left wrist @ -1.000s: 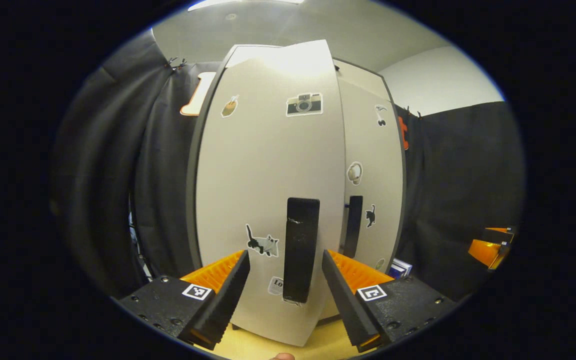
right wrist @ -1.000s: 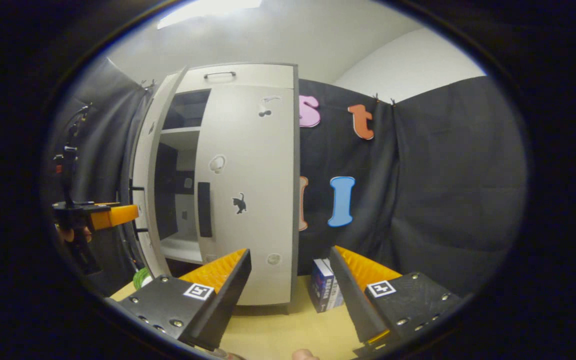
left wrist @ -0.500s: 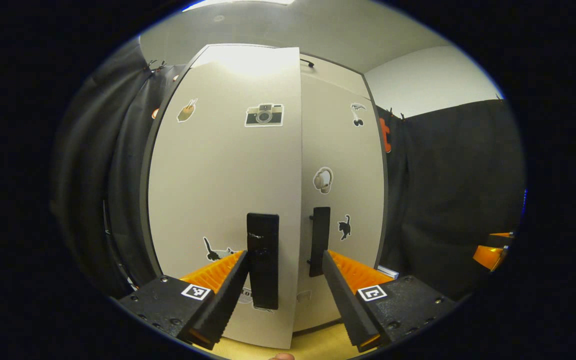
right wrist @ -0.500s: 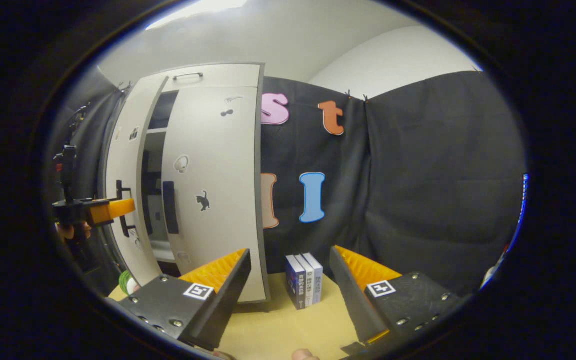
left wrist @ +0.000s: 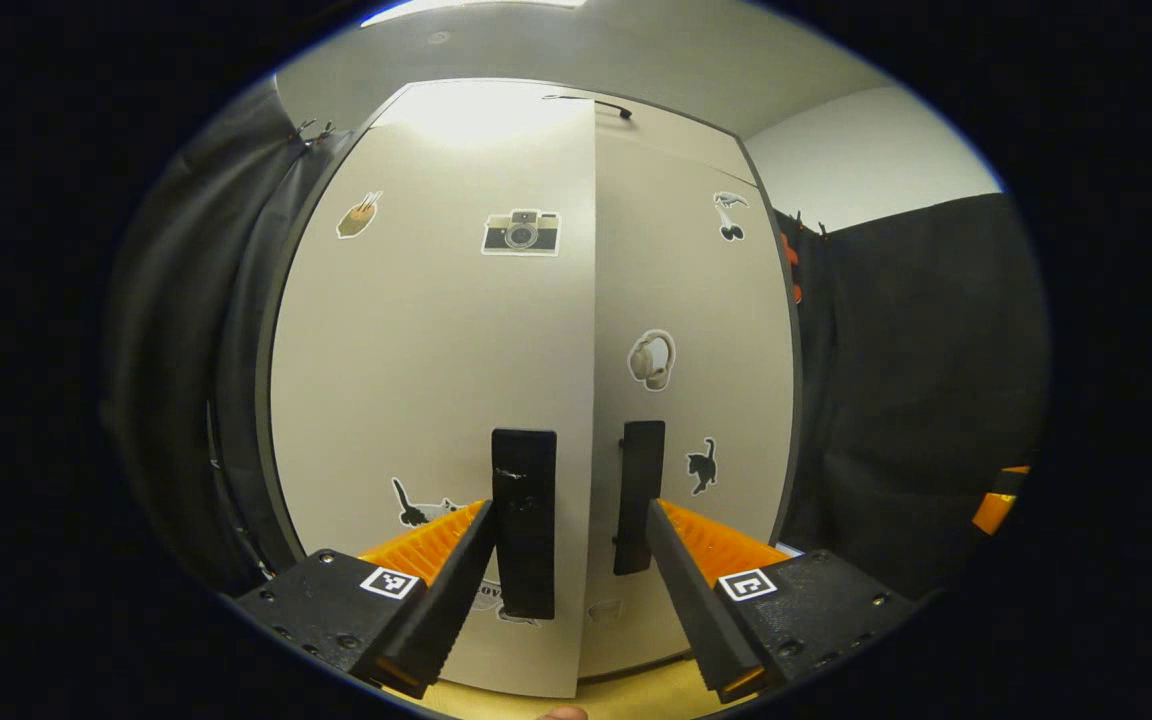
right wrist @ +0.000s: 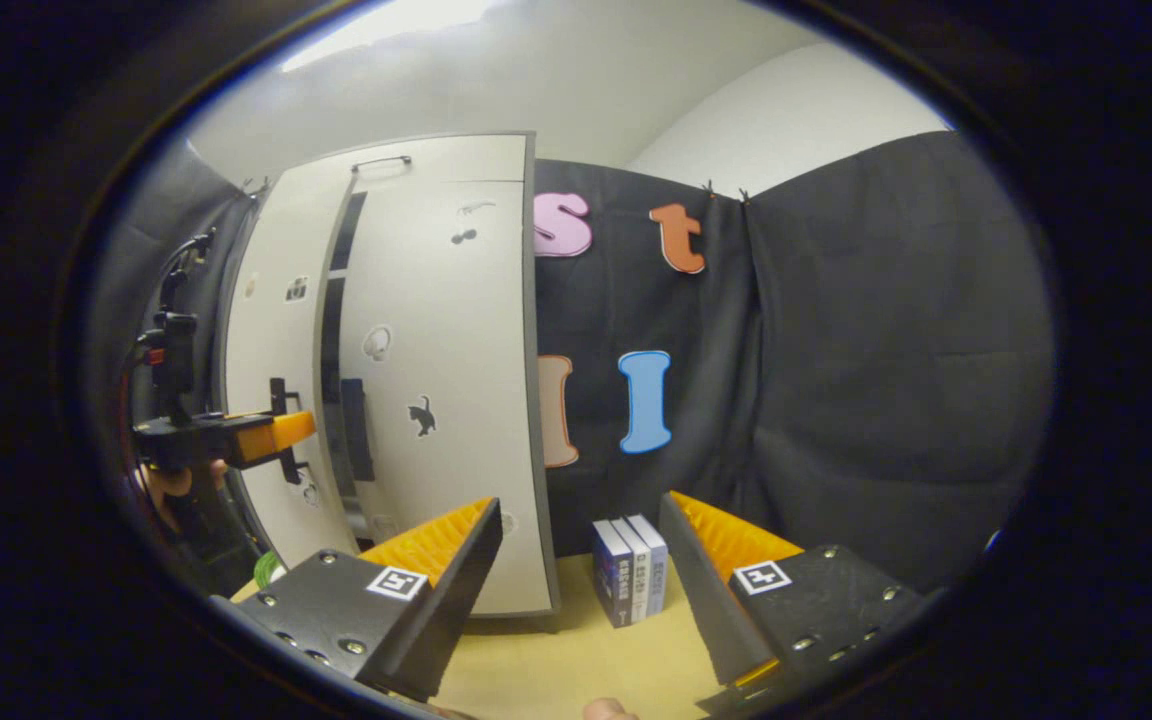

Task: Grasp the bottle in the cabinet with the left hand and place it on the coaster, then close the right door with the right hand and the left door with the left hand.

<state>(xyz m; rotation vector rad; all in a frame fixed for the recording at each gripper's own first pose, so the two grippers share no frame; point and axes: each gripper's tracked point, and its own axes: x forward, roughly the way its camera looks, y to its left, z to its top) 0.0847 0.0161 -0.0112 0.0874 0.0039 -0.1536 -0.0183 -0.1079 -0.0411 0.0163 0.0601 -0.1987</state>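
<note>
Facing the cabinet [left wrist: 436,380] in the left gripper view, the left gripper [left wrist: 568,585] has ridged fingers spread wide, gripping nothing, with the left door [left wrist: 416,400] and its flat black bar handle [left wrist: 524,520] between them; the smooth matte door, bearing camera and cat stickers, sits almost flush with the right door [left wrist: 696,400]. In the right gripper view the right gripper [right wrist: 581,575] is wide open and empty above the wooden table [right wrist: 576,660], with upright books [right wrist: 631,565] beside the cabinet, and the left gripper sits by the left door, a narrow dark gap showing.
</note>
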